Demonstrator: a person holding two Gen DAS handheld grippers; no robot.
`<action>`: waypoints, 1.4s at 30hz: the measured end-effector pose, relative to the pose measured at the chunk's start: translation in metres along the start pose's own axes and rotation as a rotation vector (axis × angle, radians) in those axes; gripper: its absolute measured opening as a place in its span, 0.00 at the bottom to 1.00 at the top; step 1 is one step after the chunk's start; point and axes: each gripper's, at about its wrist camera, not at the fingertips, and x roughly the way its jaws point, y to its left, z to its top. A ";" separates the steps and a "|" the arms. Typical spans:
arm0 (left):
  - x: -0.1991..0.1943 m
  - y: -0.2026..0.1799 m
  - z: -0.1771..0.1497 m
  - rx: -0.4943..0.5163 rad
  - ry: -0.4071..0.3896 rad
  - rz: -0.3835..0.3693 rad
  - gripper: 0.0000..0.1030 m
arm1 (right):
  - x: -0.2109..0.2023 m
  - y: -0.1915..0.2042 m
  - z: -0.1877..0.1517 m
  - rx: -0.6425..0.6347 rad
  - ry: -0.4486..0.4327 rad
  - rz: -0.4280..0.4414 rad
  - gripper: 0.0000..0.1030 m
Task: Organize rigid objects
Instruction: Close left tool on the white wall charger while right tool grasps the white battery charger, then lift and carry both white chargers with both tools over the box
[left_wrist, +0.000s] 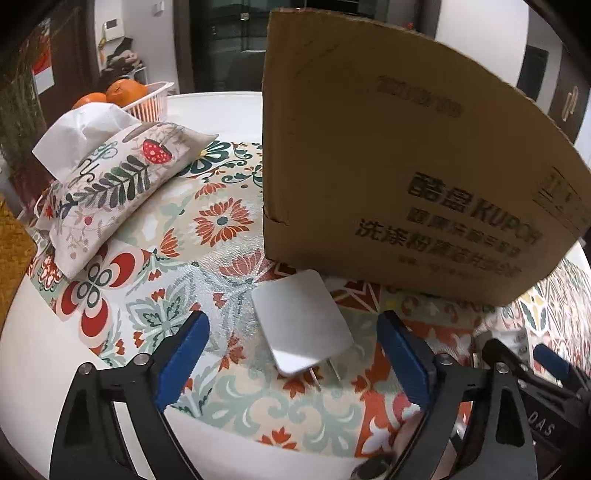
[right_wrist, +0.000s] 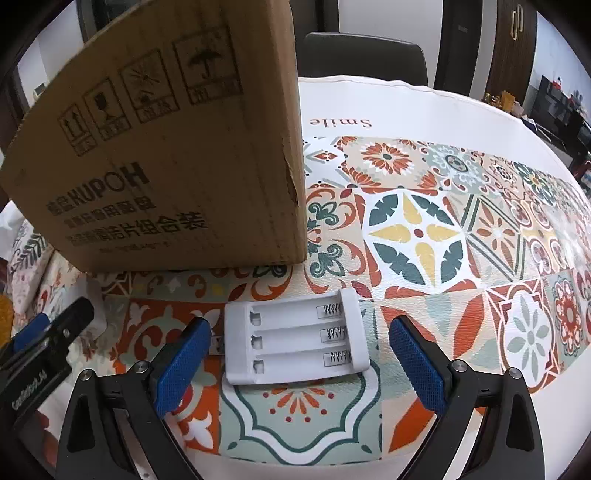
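left wrist: close, angled down at tablecloth (left_wrist: 229, 236) | right wrist: same | shared: cardboard box (left_wrist: 388, 166), each other's gripper

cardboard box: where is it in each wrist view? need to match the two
Left wrist: cardboard box fills the upper right, behind the silver plate.
Right wrist: cardboard box fills the upper left, behind the white battery holder.
Shared landmark: the "KUPOH" print on the box.

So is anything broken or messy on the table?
The cardboard box has a torn, dented front corner edge. The battery charger lies empty, no batteries in it. Nothing is spilled.
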 end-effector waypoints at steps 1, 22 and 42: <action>0.003 0.000 0.001 -0.006 0.006 0.004 0.85 | 0.002 0.000 0.001 0.002 0.002 0.001 0.95; 0.023 -0.005 -0.006 0.079 0.033 -0.028 0.46 | 0.012 -0.005 -0.004 0.010 -0.044 -0.019 0.75; -0.030 0.008 -0.035 0.135 -0.049 -0.158 0.43 | -0.032 0.006 -0.021 -0.016 -0.137 -0.002 0.75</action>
